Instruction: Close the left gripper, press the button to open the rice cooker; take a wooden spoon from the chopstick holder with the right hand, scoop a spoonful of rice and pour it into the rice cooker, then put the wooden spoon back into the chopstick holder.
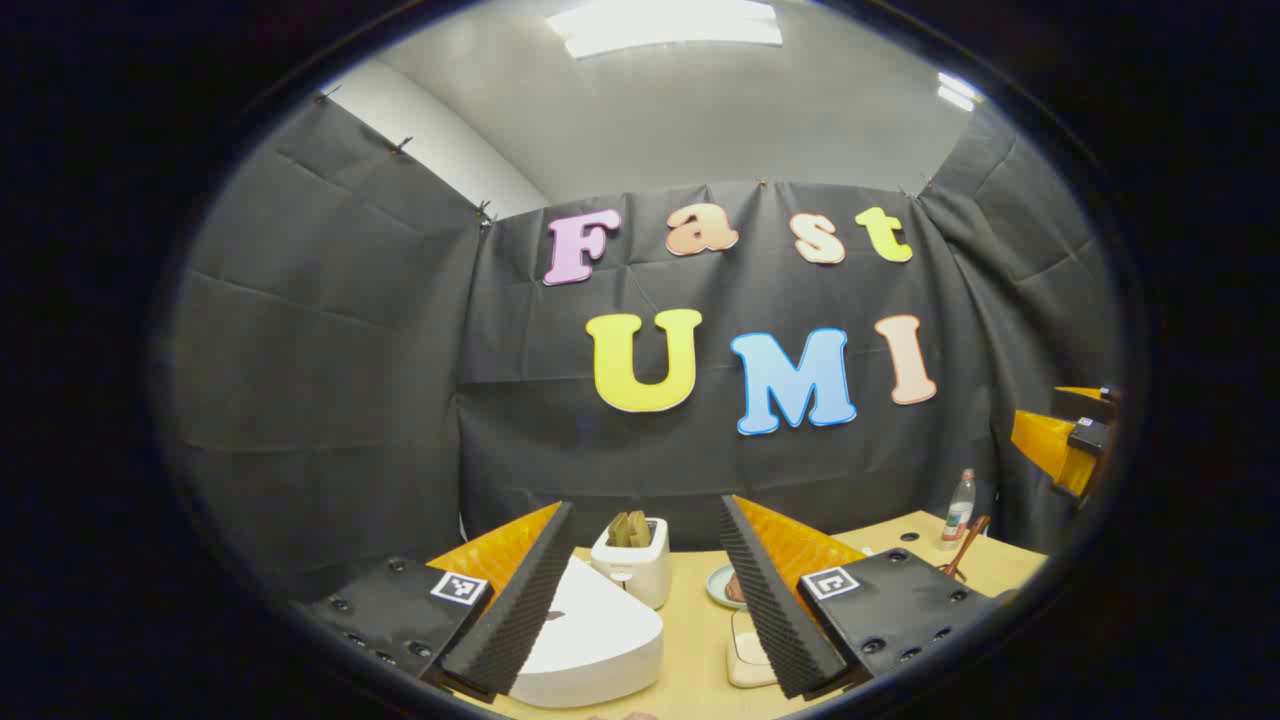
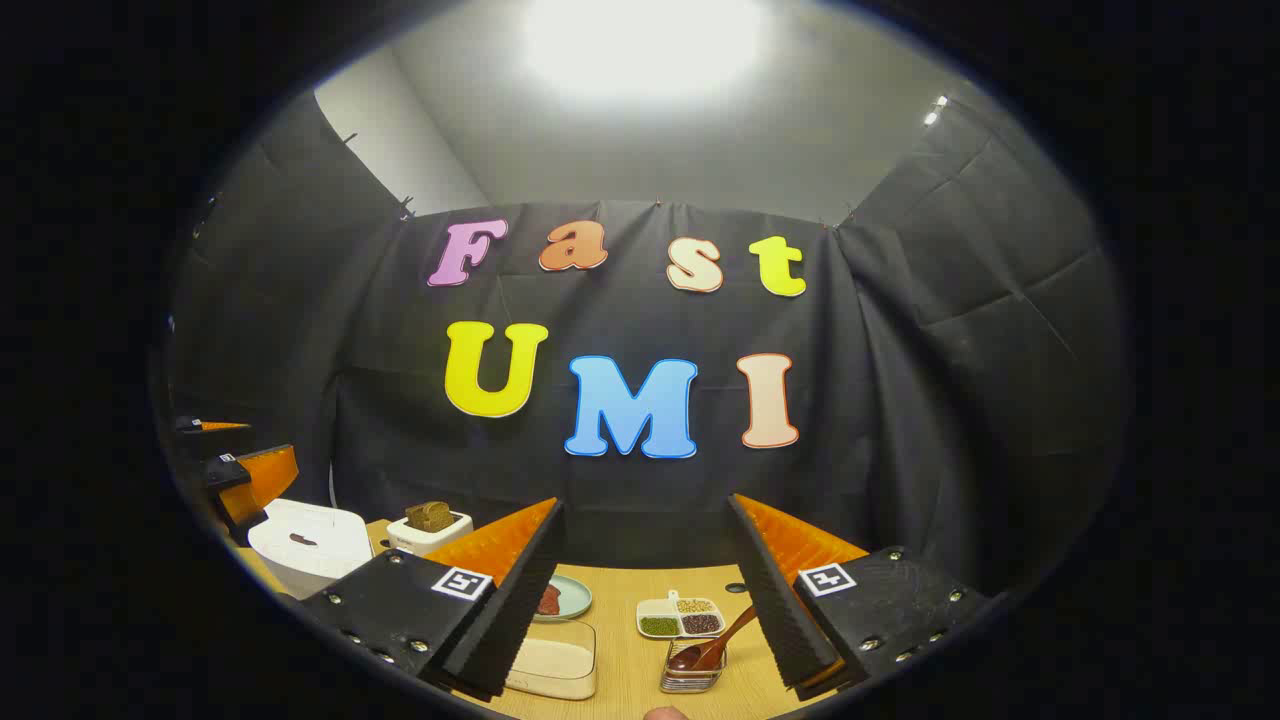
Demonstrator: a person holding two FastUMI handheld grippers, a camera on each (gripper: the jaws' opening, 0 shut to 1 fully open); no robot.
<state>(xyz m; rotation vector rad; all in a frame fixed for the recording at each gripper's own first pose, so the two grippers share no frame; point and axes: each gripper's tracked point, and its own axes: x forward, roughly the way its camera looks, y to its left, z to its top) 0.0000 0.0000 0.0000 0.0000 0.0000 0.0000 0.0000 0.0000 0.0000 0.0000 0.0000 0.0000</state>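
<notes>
The white rice cooker sits low between my left gripper's open fingers, lid down. Seen from the right gripper view, the cooker is far left, with the left gripper hovering beside it. My right gripper is open with nothing in it. Below it a wooden spoon leans in a clear chopstick holder, and a clear box of white rice lies to the left. In the left gripper view, the rice box peeks beside the right finger, and the right gripper hangs far right.
A white toaster with bread stands behind the cooker, next to a small plate. A bottle stands at the back right of the wooden table. A divided dish of beans and the plate lie past the holder.
</notes>
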